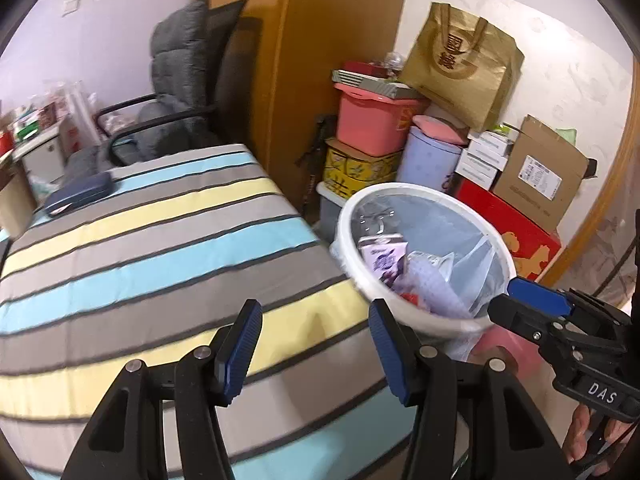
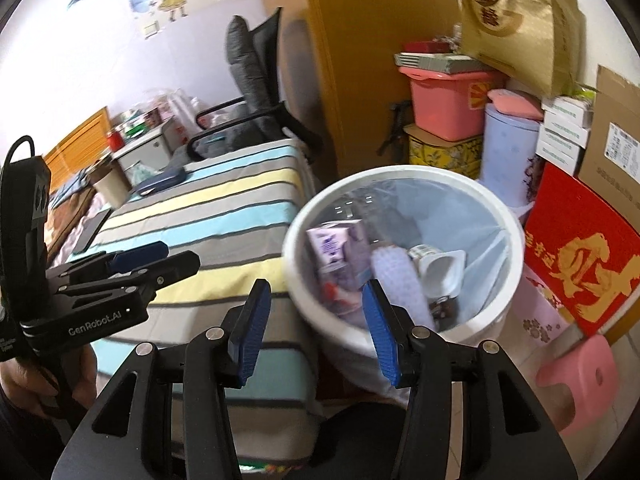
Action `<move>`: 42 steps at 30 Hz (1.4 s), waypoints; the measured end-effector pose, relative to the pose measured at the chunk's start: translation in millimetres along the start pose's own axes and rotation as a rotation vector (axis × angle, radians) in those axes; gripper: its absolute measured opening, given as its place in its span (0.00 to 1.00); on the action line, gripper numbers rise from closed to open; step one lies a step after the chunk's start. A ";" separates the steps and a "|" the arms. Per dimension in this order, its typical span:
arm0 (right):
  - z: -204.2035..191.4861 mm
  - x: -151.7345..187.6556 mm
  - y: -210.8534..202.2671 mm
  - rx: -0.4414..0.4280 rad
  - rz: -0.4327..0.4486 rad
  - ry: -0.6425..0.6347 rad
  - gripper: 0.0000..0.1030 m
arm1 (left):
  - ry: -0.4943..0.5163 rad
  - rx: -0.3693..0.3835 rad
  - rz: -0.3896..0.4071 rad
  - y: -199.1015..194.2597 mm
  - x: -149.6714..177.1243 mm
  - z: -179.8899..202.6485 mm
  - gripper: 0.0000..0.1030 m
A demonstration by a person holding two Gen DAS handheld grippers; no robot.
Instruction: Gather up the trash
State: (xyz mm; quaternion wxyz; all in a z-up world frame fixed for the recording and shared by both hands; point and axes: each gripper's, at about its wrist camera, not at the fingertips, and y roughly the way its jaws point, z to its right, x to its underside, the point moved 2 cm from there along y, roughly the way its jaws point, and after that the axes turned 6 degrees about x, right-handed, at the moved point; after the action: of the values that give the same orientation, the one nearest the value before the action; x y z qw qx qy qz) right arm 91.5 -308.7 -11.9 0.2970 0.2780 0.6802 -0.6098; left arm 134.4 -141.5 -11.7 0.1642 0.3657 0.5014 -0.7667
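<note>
A white trash bin [image 1: 400,320] with a clear liner stands beside the striped bed [image 1: 160,240]. It holds a purple carton [image 2: 340,248], a white cup [image 2: 440,268] and other rubbish. My left gripper [image 1: 316,344] is open and empty over the bed's near corner, left of the bin. My right gripper [image 2: 316,332] is open and empty just in front of the bin [image 2: 500,320], at its near rim. Each gripper also shows in the other's view: the right one [image 1: 532,304] and the left one [image 2: 152,260].
A dark blue case [image 1: 80,196] lies at the bed's far end. A grey padded chair [image 1: 180,92] stands behind it. Stacked boxes, a pink tub [image 1: 372,120], a gold bag [image 1: 464,64] and a red box [image 2: 580,252] crowd the corner behind the bin. A pink stool [image 2: 576,380] stands to the right.
</note>
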 end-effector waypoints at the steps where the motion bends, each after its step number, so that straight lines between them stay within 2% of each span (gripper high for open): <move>1: -2.8 1.7 -1.4 -0.008 -0.001 -0.003 0.49 | -0.004 -0.013 0.005 -5.7 4.1 -2.2 0.54; 11: -28.4 22.9 -14.0 -0.067 -0.012 -0.061 0.49 | -0.036 -0.115 0.035 -54.2 39.8 -18.6 0.54; 23: -49.8 31.5 -25.3 -0.078 0.005 -0.105 0.49 | -0.077 -0.137 0.059 -80.5 58.9 -23.7 0.54; 42: -52.6 33.2 -27.6 -0.074 0.011 -0.107 0.49 | -0.090 -0.146 0.058 -82.0 59.7 -25.7 0.54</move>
State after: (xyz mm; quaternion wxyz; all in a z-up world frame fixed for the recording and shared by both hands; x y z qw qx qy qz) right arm 45.4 -258.7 -14.0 0.3464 0.2375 0.6840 -0.5964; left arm 53.4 -75.5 -7.6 0.2349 0.3324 0.5375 -0.7386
